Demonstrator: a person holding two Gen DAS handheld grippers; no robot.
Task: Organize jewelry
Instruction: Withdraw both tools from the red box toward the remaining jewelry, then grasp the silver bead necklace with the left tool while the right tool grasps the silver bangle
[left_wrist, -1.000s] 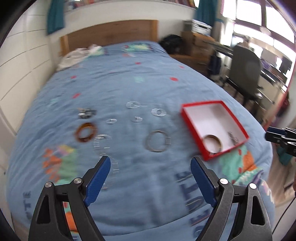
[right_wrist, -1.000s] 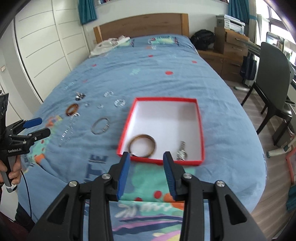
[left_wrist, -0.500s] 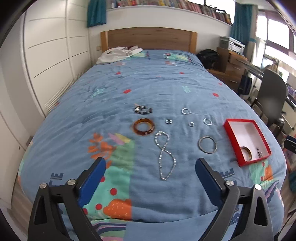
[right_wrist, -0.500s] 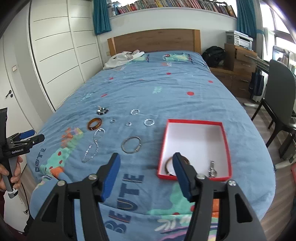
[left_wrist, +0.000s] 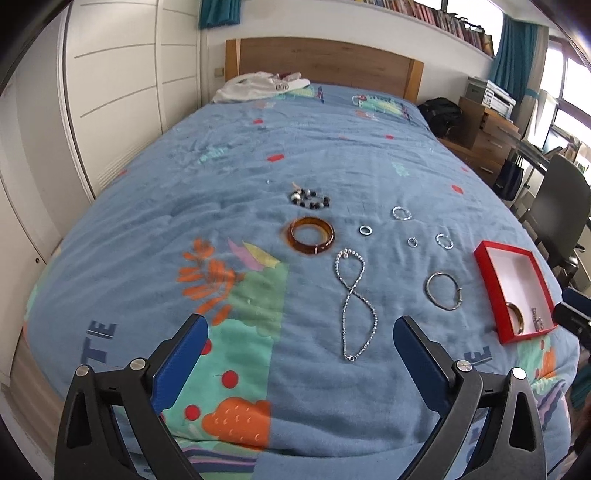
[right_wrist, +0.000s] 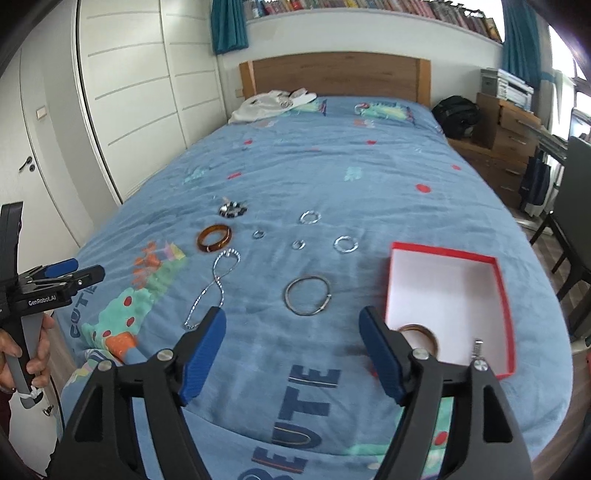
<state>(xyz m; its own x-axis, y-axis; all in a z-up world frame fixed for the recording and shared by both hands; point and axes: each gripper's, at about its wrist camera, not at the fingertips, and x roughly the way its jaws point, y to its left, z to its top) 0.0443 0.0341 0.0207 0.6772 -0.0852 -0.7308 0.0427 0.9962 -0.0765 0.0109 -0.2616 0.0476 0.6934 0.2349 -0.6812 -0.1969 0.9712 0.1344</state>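
Observation:
Jewelry lies spread on a blue bedspread (left_wrist: 332, 166): an amber bangle (left_wrist: 311, 235), a beaded bracelet (left_wrist: 310, 198), a silver chain necklace (left_wrist: 354, 301), a large silver hoop bangle (left_wrist: 444, 290) and several small silver rings (left_wrist: 401, 213). A red box (left_wrist: 515, 290) with a white inside holds a brown bangle (right_wrist: 419, 334) and a small silver piece (right_wrist: 476, 347). My left gripper (left_wrist: 301, 343) is open and empty above the bed's near edge. My right gripper (right_wrist: 291, 332) is open and empty, just short of the hoop bangle (right_wrist: 307, 290) and beside the box (right_wrist: 448, 302).
White clothing (left_wrist: 260, 85) lies by the wooden headboard (left_wrist: 325, 64). White wardrobe doors (left_wrist: 110, 92) line the left. A black chair (left_wrist: 557, 218), a desk and wooden drawers (left_wrist: 487, 136) stand to the right of the bed.
Both grippers have pulled back and up from the bed, so more of it shows. My right gripper's jaws have opened wider. The jewelry has not moved.

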